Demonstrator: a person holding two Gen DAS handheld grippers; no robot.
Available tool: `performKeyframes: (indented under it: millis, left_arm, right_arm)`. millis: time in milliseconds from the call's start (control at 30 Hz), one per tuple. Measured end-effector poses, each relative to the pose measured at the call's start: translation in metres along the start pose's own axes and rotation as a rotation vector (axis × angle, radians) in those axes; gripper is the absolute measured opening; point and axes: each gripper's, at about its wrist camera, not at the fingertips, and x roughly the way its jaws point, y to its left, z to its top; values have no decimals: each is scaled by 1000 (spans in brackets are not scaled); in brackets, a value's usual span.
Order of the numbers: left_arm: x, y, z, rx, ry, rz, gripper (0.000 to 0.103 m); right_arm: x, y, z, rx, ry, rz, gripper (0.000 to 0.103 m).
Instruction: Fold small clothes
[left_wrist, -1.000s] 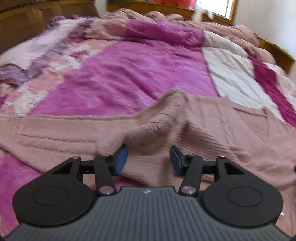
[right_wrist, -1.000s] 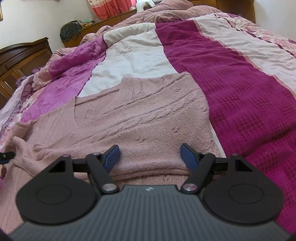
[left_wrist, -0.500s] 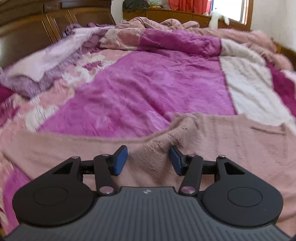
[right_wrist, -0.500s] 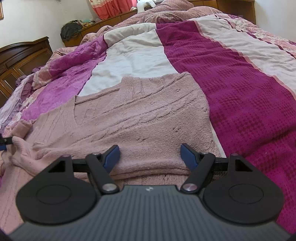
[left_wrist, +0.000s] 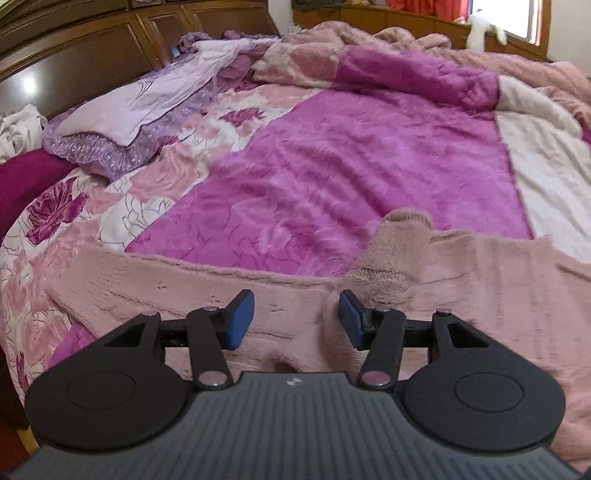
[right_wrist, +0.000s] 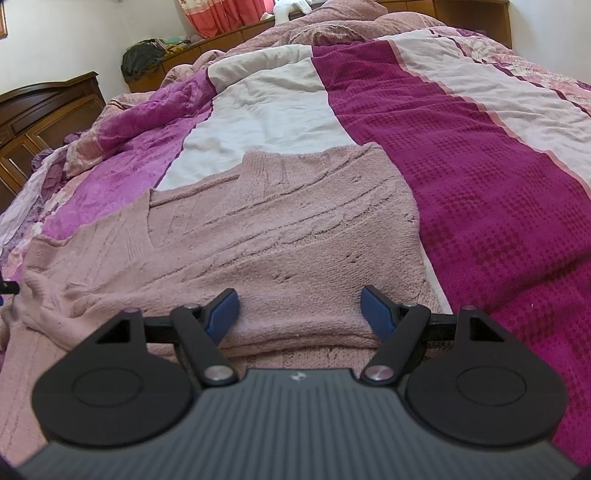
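A dusty-pink knitted sweater lies flat on the bed, V-neck to the left, its right side folded in over the body. My right gripper hovers open just above the sweater's near folded edge, nothing between its pads. In the left wrist view one sleeve stretches out leftward, and a small raised bunch of knit sits just beyond my right fingertip. My left gripper is open over the sleeve where it meets the body, pads clear of the fabric.
The bed is covered by a magenta, pink and cream quilt. Lilac bedding is piled against the wooden headboard. A white plush toy sits by the window. A dark bag rests on the far ledge.
The left gripper has swung left and tipped up; the headboard has come into view, and the raised hump of knit has dropped and now lies right of its jaws. The right gripper stayed still.
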Motion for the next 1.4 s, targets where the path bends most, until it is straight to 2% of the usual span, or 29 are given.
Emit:
performKeyframes:
  millis: [133,267,333,433,533,633,767,900,1133,1233,1267,1300,1333,1400]
  left_arm:
    - [-37,-14,4,44,-73,-77,59]
    - [-65,-37,8,113,-110,-231,59]
    - [-66,-50,8,149,-90,-286,59]
    - [-53,-60,6,169,-59,-283,59]
    - [-34,-58,3,148,5,-321,59]
    - [-13,-51,1,110,84,-372,59]
    - [11,-41,-4,97,149,-396,59]
    - [16,-34,-9,85,178,-460,59]
    - [17,-33,-12,91,192,-577,61]
    - [17,-37,-14,101,178,-602,59]
    - [16,-38,-15,104,165,-607,48]
    - [13,-39,-16,110,145,-609,37]
    - [11,-40,-17,121,130,-615,18]
    - [2,-39,-18,116,92,-648,16]
  right_arm:
    - [1,1,0,-4,1,-2,75]
    - [-2,2,4,2,9,-1,75]
    - [-7,1,12,19,15,10,75]
    - [-16,-3,29,26,-10,43,75]
    - [-16,-11,53,1,-46,22,75]
    - [2,-25,73,12,-43,-7,75]
    - [37,-45,87,22,-13,-61,75]
    - [63,-56,88,53,28,-64,75]
    - [77,-53,82,11,24,-26,77]
    - [78,-55,82,23,15,-12,76]
    - [78,-56,83,27,10,-7,73]
    - [78,-56,83,26,4,-3,53]
    - [77,-57,83,25,3,10,24]
    - [74,-57,82,31,-24,38,19]
